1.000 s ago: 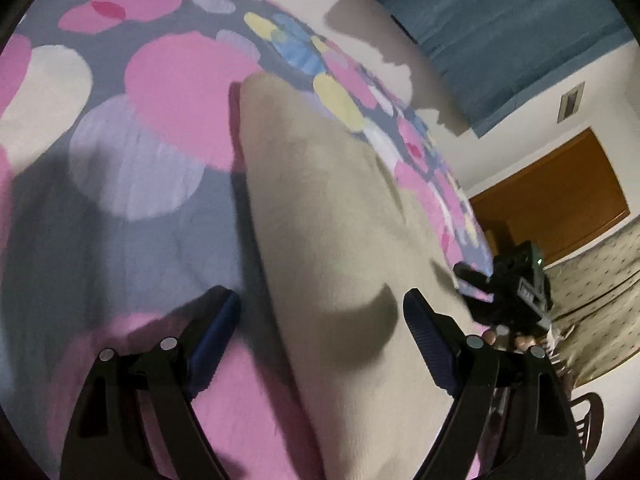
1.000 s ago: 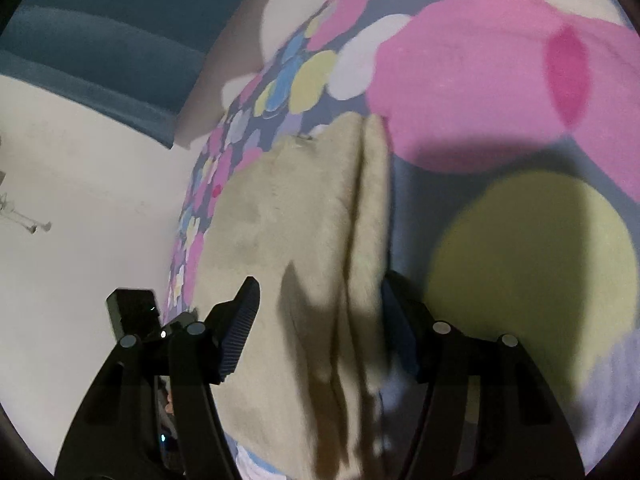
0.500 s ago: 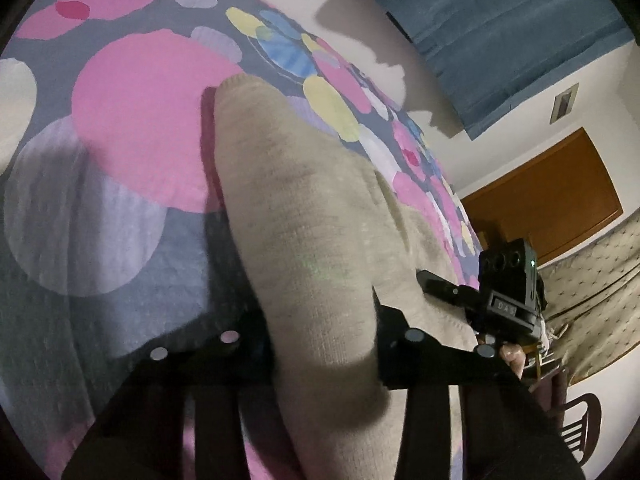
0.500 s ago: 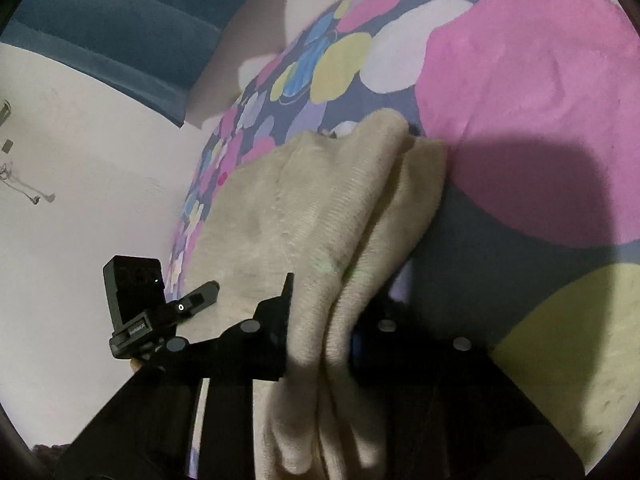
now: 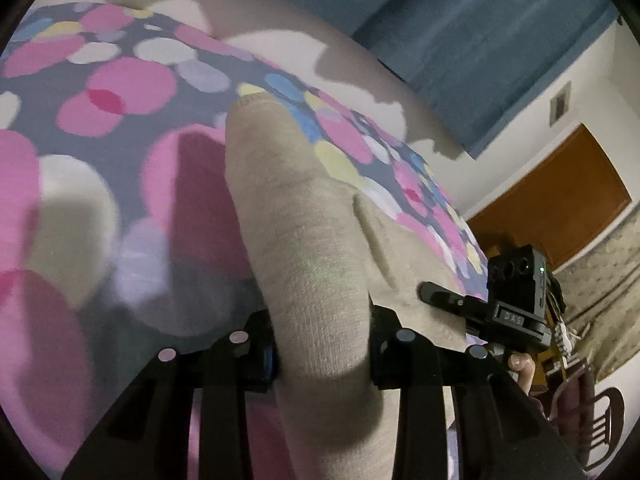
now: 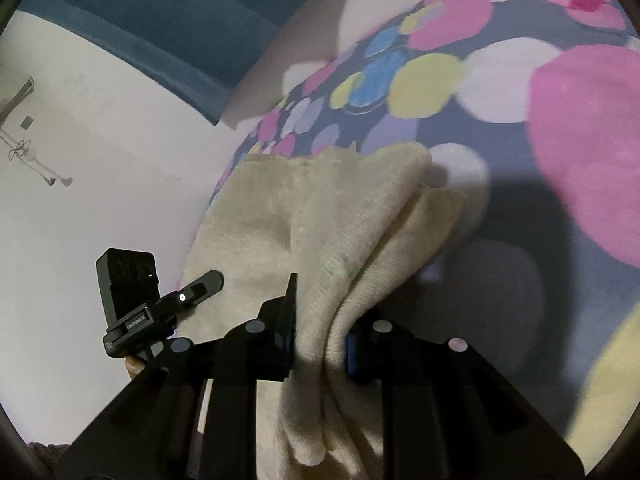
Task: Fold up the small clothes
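A small beige knit garment (image 5: pixel 304 248) lies on a spotted bedspread (image 5: pixel 120 92). My left gripper (image 5: pixel 322 344) is shut on one end of it, with the cloth bunched between the jaws and lifted off the spread. My right gripper (image 6: pixel 320 336) is shut on the other end of the garment (image 6: pixel 340 220), which rises in folds from the spread. The right gripper shows in the left wrist view (image 5: pixel 516 308), and the left gripper shows in the right wrist view (image 6: pixel 136 304). The pads are hidden by the cloth.
The bedspread (image 6: pixel 580 152) has pink, white, yellow and blue dots on grey. A blue curtain (image 5: pixel 480 40), a white wall (image 6: pixel 100 200), a wooden door (image 5: pixel 560 204) and a chair (image 5: pixel 600 420) stand beyond the bed.
Both grippers went from open over the garment to shut on its two ends. Both have since lifted, pulling the cloth up off the bedspread.
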A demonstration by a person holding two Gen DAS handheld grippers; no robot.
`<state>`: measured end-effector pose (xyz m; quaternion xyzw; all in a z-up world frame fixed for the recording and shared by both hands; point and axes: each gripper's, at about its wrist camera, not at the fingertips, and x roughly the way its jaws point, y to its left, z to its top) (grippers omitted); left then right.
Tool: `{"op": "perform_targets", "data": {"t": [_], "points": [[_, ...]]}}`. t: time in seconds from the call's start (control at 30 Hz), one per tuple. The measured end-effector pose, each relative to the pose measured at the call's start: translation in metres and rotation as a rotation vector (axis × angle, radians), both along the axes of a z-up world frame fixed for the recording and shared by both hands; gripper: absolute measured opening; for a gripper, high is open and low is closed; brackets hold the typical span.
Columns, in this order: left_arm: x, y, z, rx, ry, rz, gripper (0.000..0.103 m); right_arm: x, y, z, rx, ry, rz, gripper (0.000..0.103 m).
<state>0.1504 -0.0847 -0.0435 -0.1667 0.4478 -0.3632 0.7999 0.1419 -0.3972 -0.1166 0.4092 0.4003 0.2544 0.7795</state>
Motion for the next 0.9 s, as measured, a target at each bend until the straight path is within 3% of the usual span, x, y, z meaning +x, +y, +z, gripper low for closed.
{"op": "perform_targets", "data": {"t": [0.3,0.37,0.5,0.6,0.77,0.9], "points": [[0.020,0.036,-0.048,-0.005,0.127,0.057,0.038,0.022,0.009,-0.039,0.057,0.112,-0.003,0.018],[0.018,0.036,-0.046,-0.014,0.116,0.058,0.042,0.017,0.004,-0.042,0.071,0.127,-0.016,0.022],[0.004,0.044,-0.042,-0.015,0.103,0.062,0.059,-0.005,-0.009,-0.033,0.074,0.131,-0.040,0.050],[-0.015,0.052,-0.037,-0.032,0.099,0.044,0.069,-0.026,-0.009,-0.025,0.068,0.121,-0.014,0.062],[-0.051,0.059,-0.043,-0.054,0.131,0.005,0.074,-0.058,0.000,-0.019,0.049,0.117,0.019,0.065],[-0.074,0.055,-0.040,-0.050,0.108,-0.033,0.077,-0.072,0.015,-0.016,0.043,0.111,0.059,0.065]]}}
